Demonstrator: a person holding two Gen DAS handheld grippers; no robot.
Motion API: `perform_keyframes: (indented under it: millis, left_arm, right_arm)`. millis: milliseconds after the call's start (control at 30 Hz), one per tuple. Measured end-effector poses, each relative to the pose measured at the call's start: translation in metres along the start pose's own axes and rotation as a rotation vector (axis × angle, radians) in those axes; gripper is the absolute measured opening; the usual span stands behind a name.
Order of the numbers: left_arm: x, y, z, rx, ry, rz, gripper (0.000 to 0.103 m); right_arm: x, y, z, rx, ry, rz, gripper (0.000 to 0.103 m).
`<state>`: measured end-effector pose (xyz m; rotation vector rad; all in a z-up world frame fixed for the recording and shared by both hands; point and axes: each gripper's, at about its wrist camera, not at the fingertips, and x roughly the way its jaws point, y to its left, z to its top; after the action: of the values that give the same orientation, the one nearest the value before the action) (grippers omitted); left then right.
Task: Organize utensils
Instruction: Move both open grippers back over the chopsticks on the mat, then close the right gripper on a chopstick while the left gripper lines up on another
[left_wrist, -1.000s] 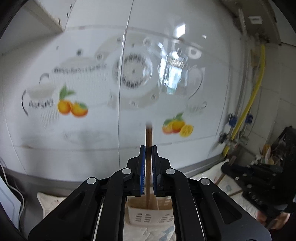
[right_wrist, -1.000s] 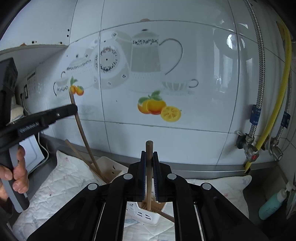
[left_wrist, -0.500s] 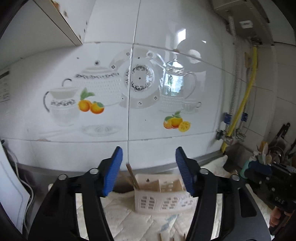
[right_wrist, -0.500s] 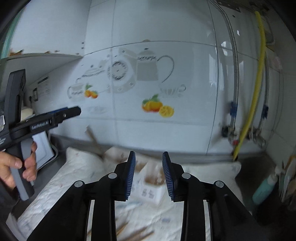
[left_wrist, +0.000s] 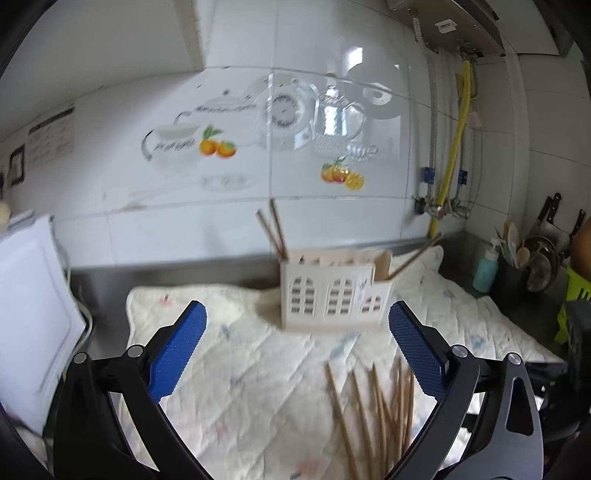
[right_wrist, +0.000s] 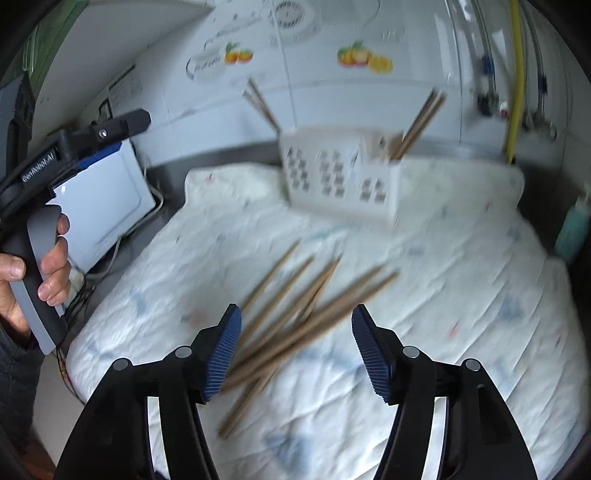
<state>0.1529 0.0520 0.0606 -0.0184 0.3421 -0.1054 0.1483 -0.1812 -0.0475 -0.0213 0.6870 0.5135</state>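
A white utensil holder (left_wrist: 332, 291) with arched cut-outs stands on a quilted white cloth (left_wrist: 266, 362) near the wall. Two chopsticks (left_wrist: 275, 230) lean out of its left compartment and more (right_wrist: 419, 123) out of its right one. Several loose wooden chopsticks (right_wrist: 295, 325) lie in a pile on the cloth in front of the holder (right_wrist: 340, 179); they also show in the left wrist view (left_wrist: 376, 402). My left gripper (left_wrist: 297, 350) is wide open and empty, above the cloth. My right gripper (right_wrist: 295, 350) is open and empty, just above the pile.
A white appliance (left_wrist: 26, 314) stands at the left. A teal soap bottle (left_wrist: 485, 267), a black pot of utensils (left_wrist: 517, 269) and a green rack (left_wrist: 576, 299) stand at the right. Pipes and a yellow hose (left_wrist: 456, 155) run down the tiled wall.
A second ago each gripper was shut on a chopstick above the holder. Both opened, left the chopsticks in the holder, drew back and tilted down toward the loose pile.
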Motion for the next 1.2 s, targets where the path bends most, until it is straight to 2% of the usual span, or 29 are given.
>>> perform_keyframes:
  millis: [67,233,400,467,533,700,800,900,1000,1200]
  left_arm:
    - [-0.005,0.004,-0.015,-0.007,0.016,0.01,0.098]
    - [-0.014,0.015,-0.046,-0.033,0.053,0.04,0.098]
    - [-0.019,0.026,-0.063,-0.071,0.076,0.053,0.098]
    - [-0.02,0.029,-0.067,-0.086,0.082,0.056,0.098]
    - [-0.022,0.032,-0.072,-0.097,0.086,0.055,0.098]
    - [-0.023,0.031,-0.085,-0.091,0.115,0.051,0.098]
    - [-0.02,0.03,-0.095,-0.101,0.154,0.044,0.098]
    - [-0.018,0.027,-0.106,-0.105,0.192,0.036,0.097]
    - [-0.017,0.022,-0.115,-0.1,0.215,0.027,0.097]
    - [-0.011,0.007,-0.133,-0.088,0.281,-0.013,0.085]
  right_arm:
    - [0.008,0.012,-0.019,0.004,0.026,0.01,0.071]
    - [0.017,0.039,-0.046,-0.035,0.058,-0.016,0.072]
    - [0.027,0.052,-0.064,-0.05,0.08,-0.051,0.072]
    - [0.031,0.058,-0.072,-0.079,0.075,-0.093,0.065]
    - [0.034,0.06,-0.076,-0.077,0.085,-0.095,0.047]
    - [0.039,0.058,-0.085,-0.021,0.099,-0.079,0.04]
    - [0.041,0.066,-0.087,-0.064,0.093,-0.129,0.028]
    - [0.04,0.063,-0.087,-0.057,0.094,-0.141,0.018]
    - [0.035,0.057,-0.087,-0.053,0.088,-0.154,0.013]
    - [0.026,0.053,-0.089,-0.062,0.068,-0.181,0.007]
